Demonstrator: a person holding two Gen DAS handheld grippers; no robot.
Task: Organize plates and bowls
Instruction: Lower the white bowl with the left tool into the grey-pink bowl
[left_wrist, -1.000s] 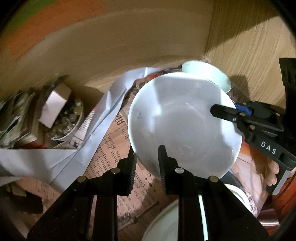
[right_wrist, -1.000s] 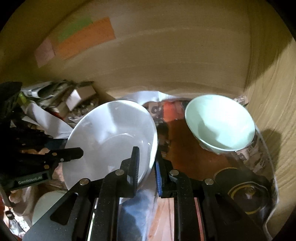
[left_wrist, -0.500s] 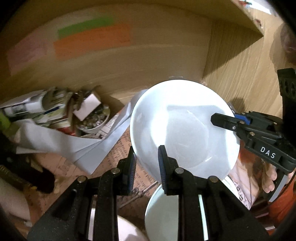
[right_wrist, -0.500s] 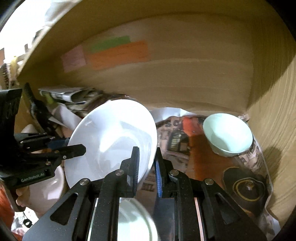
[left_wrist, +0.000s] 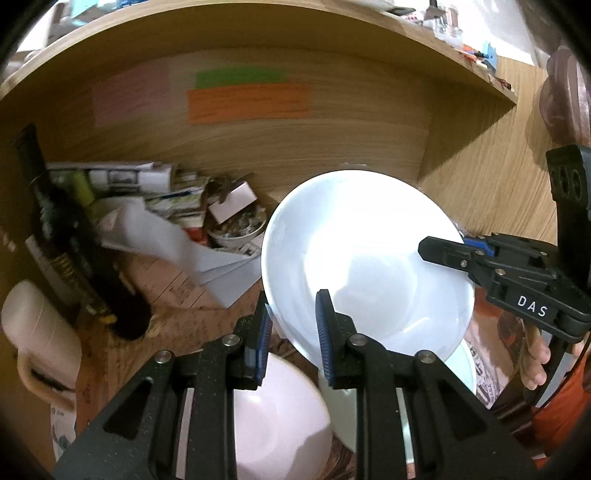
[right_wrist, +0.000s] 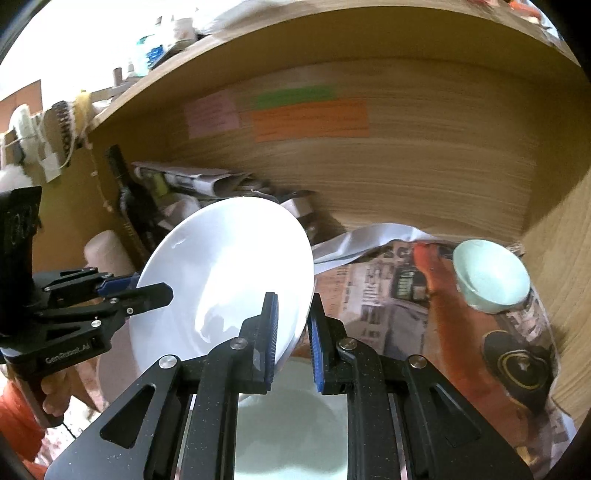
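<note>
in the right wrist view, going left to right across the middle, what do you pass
left gripper → white plate held at its rim by both grippers → right gripper → newspaper lining the shelf → pale green bowl near the right wall.

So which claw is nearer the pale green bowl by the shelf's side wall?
Right. The right claw grips the white plate's rim on the pale green bowl's side; the left claw clamps the far rim.
</note>
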